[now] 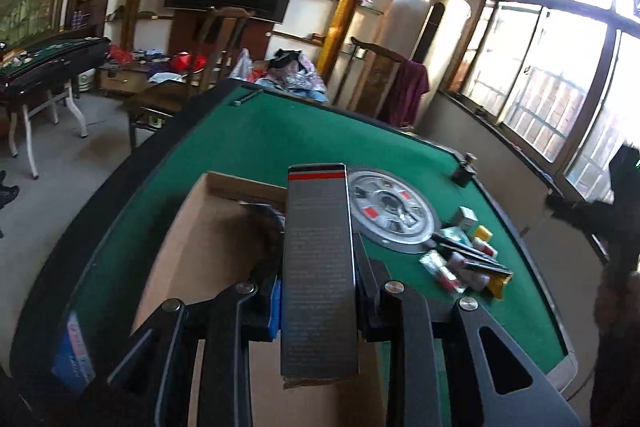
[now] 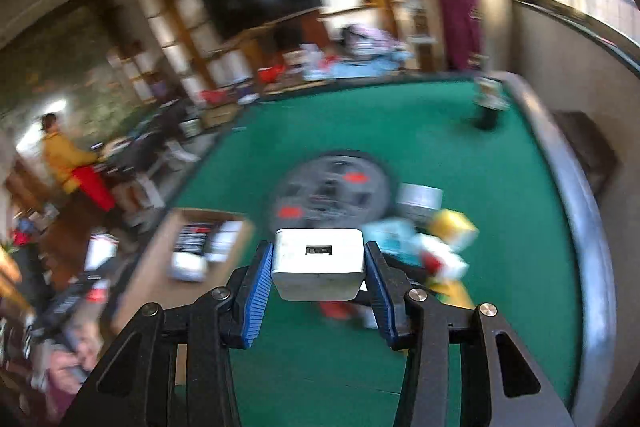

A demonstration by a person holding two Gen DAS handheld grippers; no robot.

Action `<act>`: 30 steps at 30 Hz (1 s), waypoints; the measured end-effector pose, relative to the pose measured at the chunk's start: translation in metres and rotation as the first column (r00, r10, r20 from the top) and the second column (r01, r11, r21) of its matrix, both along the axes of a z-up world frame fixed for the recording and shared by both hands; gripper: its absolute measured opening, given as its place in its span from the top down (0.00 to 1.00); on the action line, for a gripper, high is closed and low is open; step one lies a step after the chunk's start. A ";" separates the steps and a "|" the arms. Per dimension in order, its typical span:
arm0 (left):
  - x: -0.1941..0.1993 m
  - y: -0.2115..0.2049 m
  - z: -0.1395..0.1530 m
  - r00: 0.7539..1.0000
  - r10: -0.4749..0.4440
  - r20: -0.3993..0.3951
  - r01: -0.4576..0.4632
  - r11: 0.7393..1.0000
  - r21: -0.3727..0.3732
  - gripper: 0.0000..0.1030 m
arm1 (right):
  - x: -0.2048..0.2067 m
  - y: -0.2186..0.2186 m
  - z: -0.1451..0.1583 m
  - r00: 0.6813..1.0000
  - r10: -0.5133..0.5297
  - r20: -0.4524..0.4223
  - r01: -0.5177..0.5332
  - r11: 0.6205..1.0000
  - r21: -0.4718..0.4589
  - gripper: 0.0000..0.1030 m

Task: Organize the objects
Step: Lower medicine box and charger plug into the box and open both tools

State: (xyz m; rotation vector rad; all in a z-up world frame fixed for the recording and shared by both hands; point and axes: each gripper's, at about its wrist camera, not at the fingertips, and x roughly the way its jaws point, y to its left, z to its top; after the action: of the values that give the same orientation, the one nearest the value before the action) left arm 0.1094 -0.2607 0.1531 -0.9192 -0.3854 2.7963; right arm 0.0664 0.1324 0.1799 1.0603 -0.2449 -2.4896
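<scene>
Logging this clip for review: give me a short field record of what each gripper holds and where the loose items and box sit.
left gripper: shut on long grey box, over cardboard box
right gripper: shut on white charger block, above green table
loose items: small boxes pile beside round centre plate
cardboard box contents: partly filled
image quality: right view blurred

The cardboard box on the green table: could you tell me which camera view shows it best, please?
The left wrist view: the cardboard box is close and fairly sharp, though the held long dark carton covers part. The right wrist view shows it whole but motion-blurred, off to the left.
</scene>
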 end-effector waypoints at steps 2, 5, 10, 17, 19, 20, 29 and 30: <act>-0.006 -0.009 -0.003 1.000 0.017 0.010 -0.017 0.999 -0.029 0.74 | -0.004 -0.031 0.008 0.996 0.083 0.014 -0.083 0.996 -0.032 0.52; -0.020 -0.022 -0.011 0.999 0.035 0.039 -0.032 0.998 -0.059 0.74 | -0.017 -0.090 0.004 0.979 0.196 0.048 -0.192 0.978 -0.080 0.52; -0.052 -0.036 -0.036 0.992 0.047 0.116 -0.035 0.994 -0.101 0.74 | -0.038 -0.178 -0.032 0.936 0.318 0.147 -0.306 0.947 -0.099 0.52; -0.088 -0.041 -0.068 0.977 0.060 0.206 -0.036 0.992 -0.122 0.74 | -0.080 -0.261 -0.097 0.884 0.365 0.293 -0.346 0.931 -0.115 0.52; -0.095 -0.043 -0.073 0.972 0.073 0.222 -0.045 0.991 -0.125 0.75 | -0.090 -0.281 -0.110 0.869 0.369 0.329 -0.352 0.929 -0.112 0.52; -0.098 -0.045 -0.075 0.968 0.080 0.237 -0.053 0.991 -0.119 0.75 | -0.095 -0.288 -0.112 0.863 0.373 0.340 -0.355 0.928 -0.116 0.52; -0.105 -0.062 -0.086 0.955 0.102 0.278 -0.095 0.995 -0.042 0.55 | -0.120 -0.329 -0.126 0.886 0.310 0.345 -0.335 0.942 0.013 0.52; -0.104 -0.064 -0.085 0.955 0.106 0.276 -0.100 0.994 -0.039 0.54 | -0.121 -0.331 -0.129 0.885 0.307 0.350 -0.334 0.942 0.019 0.52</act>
State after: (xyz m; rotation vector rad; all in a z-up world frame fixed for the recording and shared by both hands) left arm 0.0056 -0.3248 0.0678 -1.3413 -0.4503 2.7721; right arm -0.0549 -0.1983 0.0514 1.4406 -0.0627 -2.0247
